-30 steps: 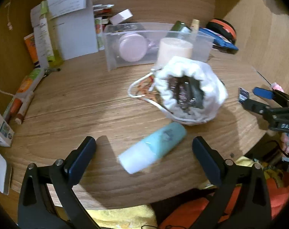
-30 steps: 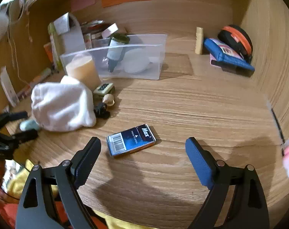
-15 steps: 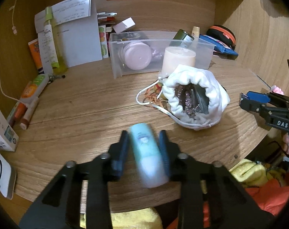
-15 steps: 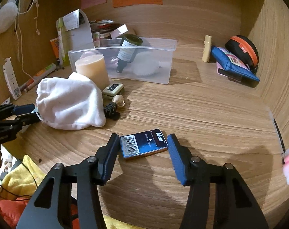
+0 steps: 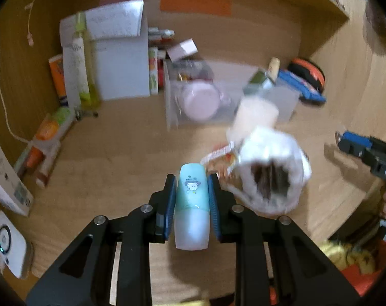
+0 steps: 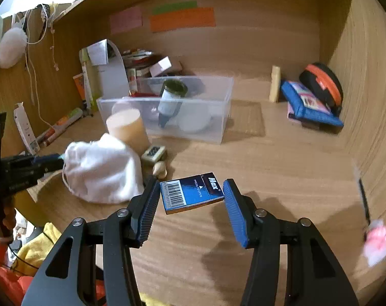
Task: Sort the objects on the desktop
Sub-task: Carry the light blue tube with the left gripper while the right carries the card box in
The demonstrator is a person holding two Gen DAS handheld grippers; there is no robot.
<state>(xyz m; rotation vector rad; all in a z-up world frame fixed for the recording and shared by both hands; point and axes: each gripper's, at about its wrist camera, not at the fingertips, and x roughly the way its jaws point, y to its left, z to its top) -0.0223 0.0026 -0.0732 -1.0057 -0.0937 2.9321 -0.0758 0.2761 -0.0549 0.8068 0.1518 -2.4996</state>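
left gripper (image 5: 191,193) clamped teal bottle (image 5: 191,204), long axis along fingers, teal end forward | right gripper (image 6: 191,199) gripped blue staple box (image 6: 191,193), crosswise between jaws

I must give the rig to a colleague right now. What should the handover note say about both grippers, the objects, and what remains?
Left gripper: shut on the teal tube, held above the desk; this view is blurred by motion.
Right gripper: fingers on both sides of the blue staple box; whether they grip it yet is unclear.
Clear bin at the back already holds a dark-capped bottle and round containers.
Not yet sorted: white drawstring pouch, candle, small items beside the pouch.
Next, probably: put the tube and the box away, then the others.
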